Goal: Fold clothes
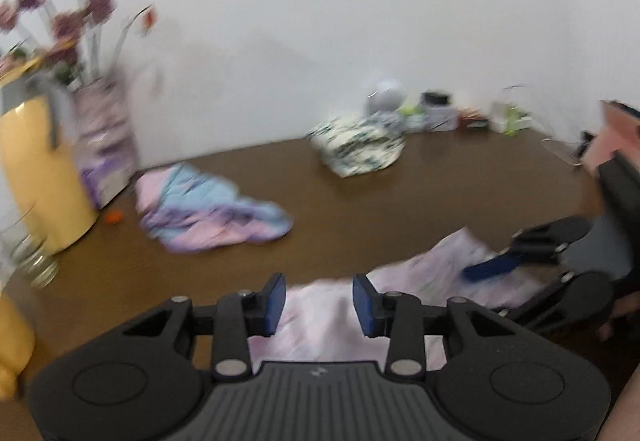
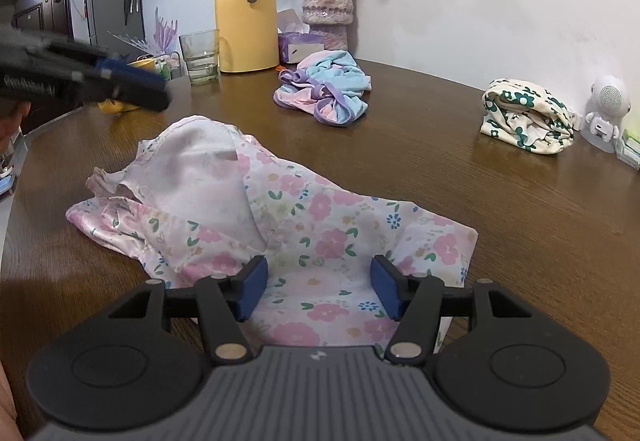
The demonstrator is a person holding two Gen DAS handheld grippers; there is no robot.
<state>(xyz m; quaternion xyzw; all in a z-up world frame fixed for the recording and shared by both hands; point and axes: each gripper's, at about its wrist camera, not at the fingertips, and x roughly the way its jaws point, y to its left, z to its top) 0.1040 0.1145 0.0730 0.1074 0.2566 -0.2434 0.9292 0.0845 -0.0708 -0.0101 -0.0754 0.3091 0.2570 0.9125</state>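
Note:
A pink floral garment (image 2: 304,217) lies crumpled on the brown table (image 2: 500,201), with its pale lining turned up at the far left. My right gripper (image 2: 319,289) is open just above its near edge, jaws wide apart, holding nothing. My left gripper (image 1: 319,305) is open over the same garment (image 1: 320,317), empty; the view is blurred. The left gripper also shows at the upper left of the right wrist view (image 2: 132,81), and the right gripper shows at the right of the left wrist view (image 1: 496,265).
A pink-and-blue bundle (image 2: 324,89) and a folded cream green-flowered cloth (image 2: 524,117) lie farther back. A yellow jug (image 2: 246,13), a glass (image 2: 200,55), a tissue box (image 2: 300,45) and a flower vase (image 2: 326,9) stand by the wall. A white toy robot (image 2: 604,109) stands at right.

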